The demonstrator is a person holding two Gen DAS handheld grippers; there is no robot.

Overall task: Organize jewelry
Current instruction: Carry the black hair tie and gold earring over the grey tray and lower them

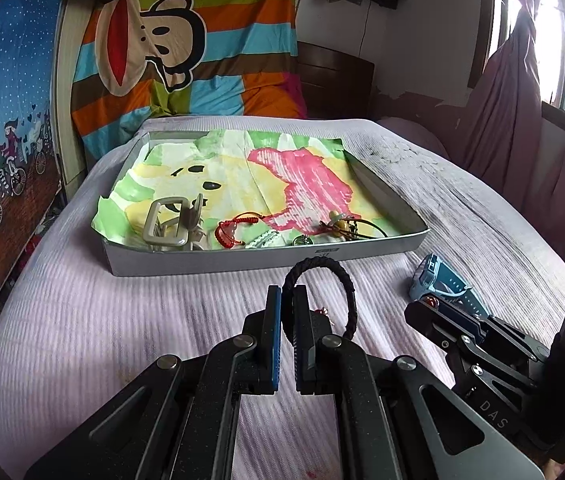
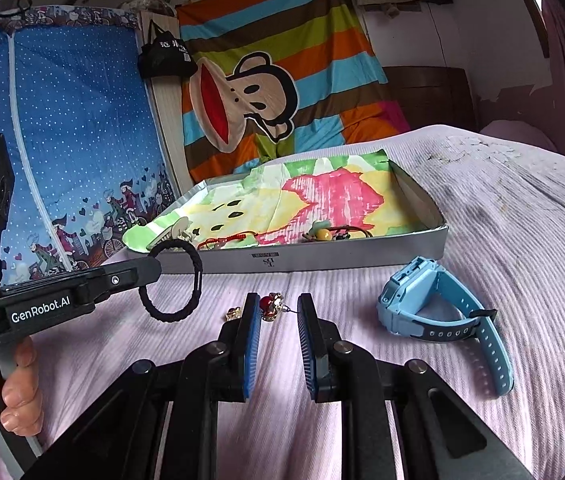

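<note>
A bed [image 1: 82,320] under a ribbed lilac cover fills the scene, and the grey tray [image 1: 266,258] on it is our landmark. The tray is shallow, lined with a cartoon-print cloth [image 1: 242,172] in green, yellow and pink.

Along the tray's near edge inside: a beige hair claw [image 1: 170,224] at the left end, a red cord bracelet [image 1: 234,226] beside it toward the middle, and a tangle of brown cord with pale beads [image 1: 346,226] toward the right.

Outside the tray, just off its near right corner, a light blue watch [image 2: 438,312] lies on its side on the cover.

In front of the tray's near wall, the left gripper [image 1: 288,294] is up off the bed, its fingers pinched together on a black braided hair tie [image 2: 172,280], the loop hanging free in the air. A hand [image 2: 6,392] grips its handle.

Right of it, also short of the tray, the right gripper [image 2: 280,306] has its fingers narrowly apart, with a small red-and-gold charm [image 2: 270,306] on a fine pin between the tips; whether the pads actually press it, I can't tell. A second little gold piece [image 2: 233,313] sits just left of those fingers.
</note>
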